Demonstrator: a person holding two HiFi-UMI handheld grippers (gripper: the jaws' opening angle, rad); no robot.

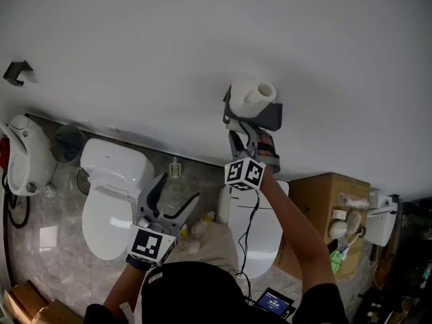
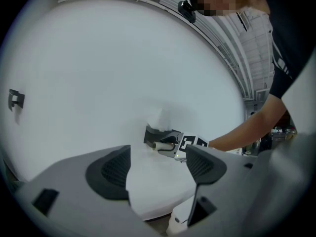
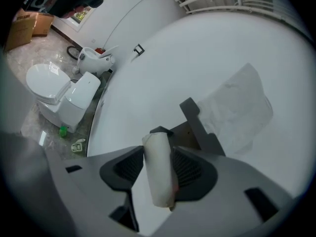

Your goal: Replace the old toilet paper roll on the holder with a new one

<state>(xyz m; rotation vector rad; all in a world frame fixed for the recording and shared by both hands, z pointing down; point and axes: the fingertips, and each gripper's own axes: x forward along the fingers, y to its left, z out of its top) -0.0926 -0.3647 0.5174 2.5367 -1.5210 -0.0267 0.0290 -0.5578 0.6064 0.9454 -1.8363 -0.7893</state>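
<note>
right tongs (image 3: 158, 168) pinch the old cardboard tube (image 3: 159, 181) just beside the wall holder (image 3: 195, 120). tube looks light and crushable, so grip mid-length gently. left tongs (image 2: 158, 167) wide open, empty, well apart from the holder.

Bare wall (image 1: 135, 46) is stretching wide left of the holder (image 1: 266, 116) — open passage there, only a small hook (image 1: 17, 71) sitting far off. A paper roll (image 1: 255, 92) is resting on the holder's top, closing the approach from above. The right gripper (image 1: 241, 135), clamping a cardboard tube (image 3: 159, 169), and its arm (image 1: 288, 221) are filling the space just below. The left gripper (image 1: 178, 189) is hanging low, jaws apart and empty, well clear. Underneath, a toilet (image 1: 108, 201), a second toilet (image 1: 260, 231) and a box (image 1: 324, 198) are crowding the floor (image 1: 54, 248).
</note>
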